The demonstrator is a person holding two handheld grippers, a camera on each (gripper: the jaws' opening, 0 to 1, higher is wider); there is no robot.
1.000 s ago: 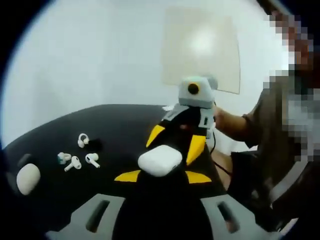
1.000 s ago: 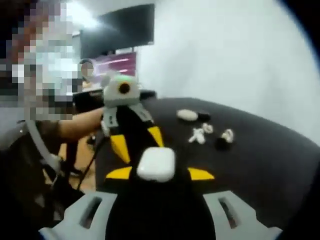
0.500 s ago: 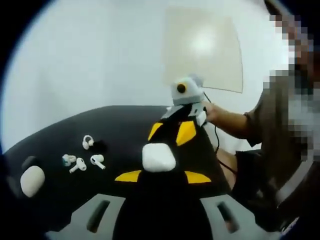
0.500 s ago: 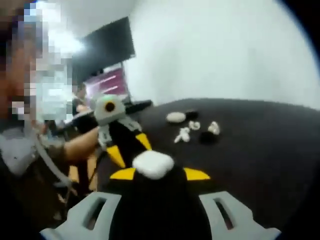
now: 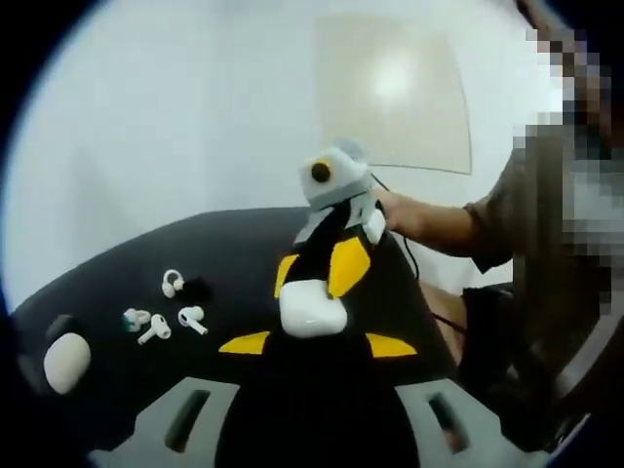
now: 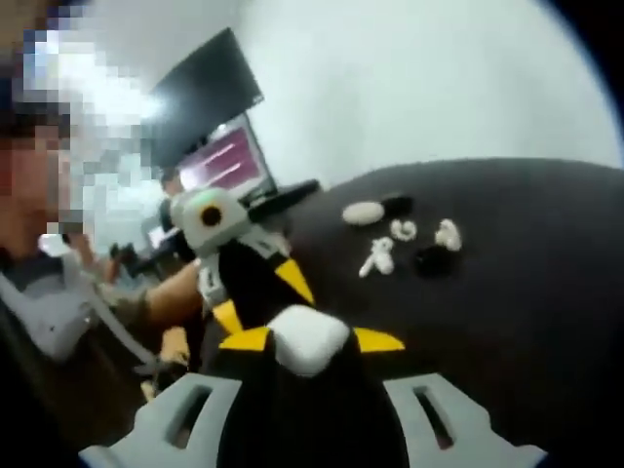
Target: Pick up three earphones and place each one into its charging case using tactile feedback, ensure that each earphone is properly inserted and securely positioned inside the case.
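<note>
Both grippers, the left gripper (image 5: 314, 336) and the right gripper (image 6: 310, 351), are clamped together on one white charging case (image 5: 312, 308), which has rolled more upright since a second ago, likely being readied for opening. The earphones (image 5: 161, 317) lie on the black table (image 5: 234, 253) left of the case, untouched.

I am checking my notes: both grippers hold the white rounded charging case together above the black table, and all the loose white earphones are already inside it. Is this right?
Not quite. The loose white earphones are not inside the white rounded charging case; they lie on the black table, as the left gripper view shows. The rest holds: left gripper and right gripper both hold the case.
</note>
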